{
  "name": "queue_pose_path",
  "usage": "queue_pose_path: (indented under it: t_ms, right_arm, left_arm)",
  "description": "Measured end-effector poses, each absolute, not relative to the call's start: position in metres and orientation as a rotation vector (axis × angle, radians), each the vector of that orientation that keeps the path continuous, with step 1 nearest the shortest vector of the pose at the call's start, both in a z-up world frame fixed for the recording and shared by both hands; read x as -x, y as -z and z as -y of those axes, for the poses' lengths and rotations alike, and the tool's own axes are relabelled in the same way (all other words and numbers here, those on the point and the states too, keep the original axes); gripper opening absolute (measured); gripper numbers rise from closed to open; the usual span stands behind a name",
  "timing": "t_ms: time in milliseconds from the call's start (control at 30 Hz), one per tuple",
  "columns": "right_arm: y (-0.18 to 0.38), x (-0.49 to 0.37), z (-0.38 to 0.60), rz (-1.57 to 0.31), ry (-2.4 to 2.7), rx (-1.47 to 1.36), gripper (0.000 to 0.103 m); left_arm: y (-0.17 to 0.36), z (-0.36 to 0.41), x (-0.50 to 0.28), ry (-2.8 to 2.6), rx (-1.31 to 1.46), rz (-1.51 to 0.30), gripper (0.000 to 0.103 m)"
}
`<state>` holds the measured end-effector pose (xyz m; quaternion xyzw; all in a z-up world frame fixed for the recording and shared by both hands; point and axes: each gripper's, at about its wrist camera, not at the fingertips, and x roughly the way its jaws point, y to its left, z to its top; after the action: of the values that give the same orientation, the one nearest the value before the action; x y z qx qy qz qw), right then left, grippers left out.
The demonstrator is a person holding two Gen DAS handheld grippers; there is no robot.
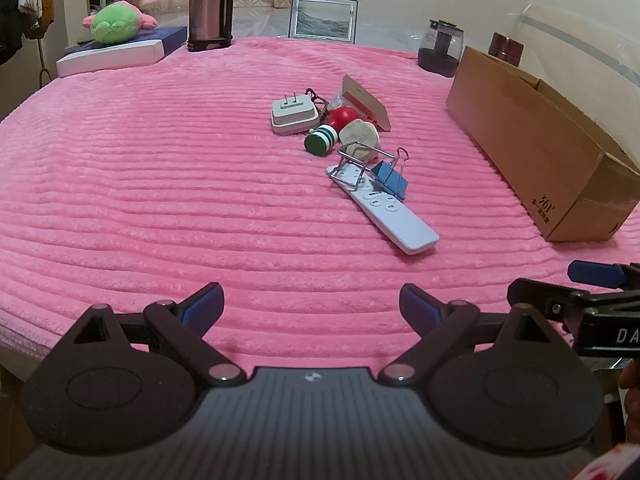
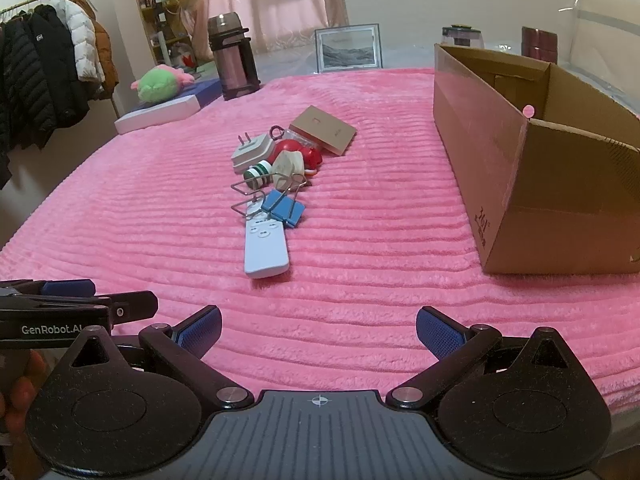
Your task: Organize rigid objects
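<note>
pile: small heap of rigid stuff sitting mid-worktop on the pink ribbed cover, well apart from every edge
remote: white, nearest end of the heap, pointing back toward the claws; a wire clip and a blue binder clip lie across its far end
rest of heap: green striped spool, beige lump, red thing, white plug adapter, brown card packet at the far end, all touching or overlapping
box: open cardboard, along the right edge of the worktop, looks empty from what shows, so I'd guess that's where it all goes
left claw: fingers wide apart, nothing in them, hovering over the near edge
right claw: also spread wide and empty, just beside the left one
step in hand: nothing grabbed yet, so it's the first pick imo
doing it well: take the binder clip off the top first, or pinch the remote by its free near end across the narrow sides; dragging it would probably pull the clips along
room: loads of bare cover between claws and heap, and between heap and box; flask, picture frame and jar sit along the far edge, out of the way
</note>
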<state>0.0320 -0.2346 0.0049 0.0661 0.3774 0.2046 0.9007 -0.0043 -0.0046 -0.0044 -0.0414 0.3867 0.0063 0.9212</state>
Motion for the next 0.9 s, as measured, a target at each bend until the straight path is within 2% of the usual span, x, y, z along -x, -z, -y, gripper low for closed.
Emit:
queue_pose_path:
  t_ms: [900]
  right_arm:
    - [-0.0024, -0.0322, 0.2325, -0.784, -0.423, -0.134, 0.101]
  left_arm:
    - [0.0041, 0.0031, 0.0028, -0.006, 0.083, -0.795, 0.092]
